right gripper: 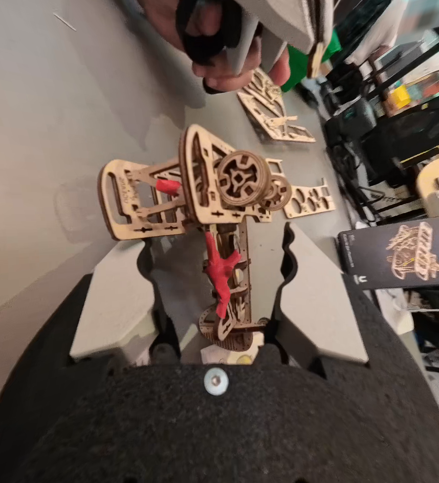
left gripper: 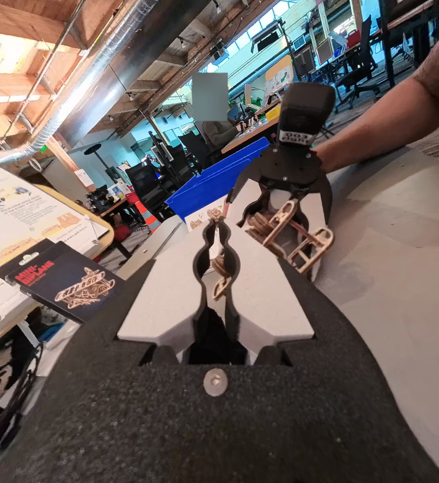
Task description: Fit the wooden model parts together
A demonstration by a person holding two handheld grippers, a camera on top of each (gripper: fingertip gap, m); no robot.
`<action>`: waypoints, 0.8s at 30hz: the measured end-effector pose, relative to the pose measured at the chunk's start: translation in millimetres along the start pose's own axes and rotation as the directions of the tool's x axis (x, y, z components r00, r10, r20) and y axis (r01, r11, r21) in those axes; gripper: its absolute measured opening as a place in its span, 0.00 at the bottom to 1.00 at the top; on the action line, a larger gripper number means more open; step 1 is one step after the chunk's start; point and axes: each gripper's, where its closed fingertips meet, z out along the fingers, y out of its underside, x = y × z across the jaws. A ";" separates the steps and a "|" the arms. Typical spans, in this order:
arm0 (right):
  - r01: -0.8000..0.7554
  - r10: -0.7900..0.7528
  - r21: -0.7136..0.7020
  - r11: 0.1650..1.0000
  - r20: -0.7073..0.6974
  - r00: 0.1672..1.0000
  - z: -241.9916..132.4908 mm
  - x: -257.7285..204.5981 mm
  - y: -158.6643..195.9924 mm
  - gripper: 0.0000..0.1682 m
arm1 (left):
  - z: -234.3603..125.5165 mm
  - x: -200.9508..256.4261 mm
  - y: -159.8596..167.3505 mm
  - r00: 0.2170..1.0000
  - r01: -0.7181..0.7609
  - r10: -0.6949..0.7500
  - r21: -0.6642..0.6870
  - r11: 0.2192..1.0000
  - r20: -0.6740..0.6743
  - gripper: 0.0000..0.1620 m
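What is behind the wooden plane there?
Behind the wooden plane lie punched-out wooden sheets on the grey table. The plane covers part of one sheet.

Grey table (right gripper: 43, 109) bearing wooden sheets (right gripper: 276, 115)

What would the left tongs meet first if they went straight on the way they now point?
Probably the printed sheet lying ahead of their tips, with the blue bin behind it. The left tongs are shut on a small wooden part; the plane model sits to the right of that line. Depth is unclear.
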 end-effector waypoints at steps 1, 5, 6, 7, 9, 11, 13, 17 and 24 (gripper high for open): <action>-0.011 0.011 -0.013 1.000 0.036 0.999 -2.8 -4.6 -0.8 0.61 | 0.0 1.6 -0.7 1.000 -0.018 0.018 -0.003 1.000 -0.002 0.00; -0.033 0.035 -0.020 0.999 0.101 0.994 -6.7 -14.4 -3.8 0.65 | 1.6 5.8 1.1 0.999 -0.033 0.033 -0.016 0.999 -0.011 0.00; -0.040 0.042 -0.025 0.999 0.098 0.994 -6.2 -13.5 -3.0 0.65 | 2.3 6.0 2.4 0.999 -0.035 0.035 -0.021 0.999 -0.008 0.00; -0.044 0.047 -0.038 0.998 0.083 0.995 -5.4 -10.7 -1.7 0.66 | 3.2 6.7 3.7 0.999 -0.039 0.039 -0.027 0.999 -0.007 0.00; -0.065 0.068 -0.048 0.997 0.059 0.996 -3.2 -6.3 1.0 0.65 | 5.0 9.8 5.9 0.999 -0.044 0.043 -0.039 0.998 -0.015 0.00; -0.114 0.117 -0.028 0.993 0.102 0.988 -2.8 -11.0 0.1 0.66 | 6.6 13.1 5.2 0.999 -0.043 0.042 -0.037 0.998 -0.023 0.00; -0.190 0.186 0.013 0.982 0.153 0.971 -4.8 -13.6 -7.1 0.66 | 7.9 17.6 1.9 0.999 -0.039 0.038 -0.030 0.999 -0.039 0.00; -0.301 0.284 0.045 0.953 0.224 0.932 -9.2 -13.5 -13.7 0.61 | 9.3 26.6 -5.1 0.997 -0.021 0.019 -0.022 1.000 -0.071 0.00; -0.403 0.392 0.053 0.914 0.151 0.907 -9.2 14.2 -2.0 0.29 | 10.2 29.6 -1.6 0.997 -0.022 0.020 -0.036 0.999 -0.078 0.00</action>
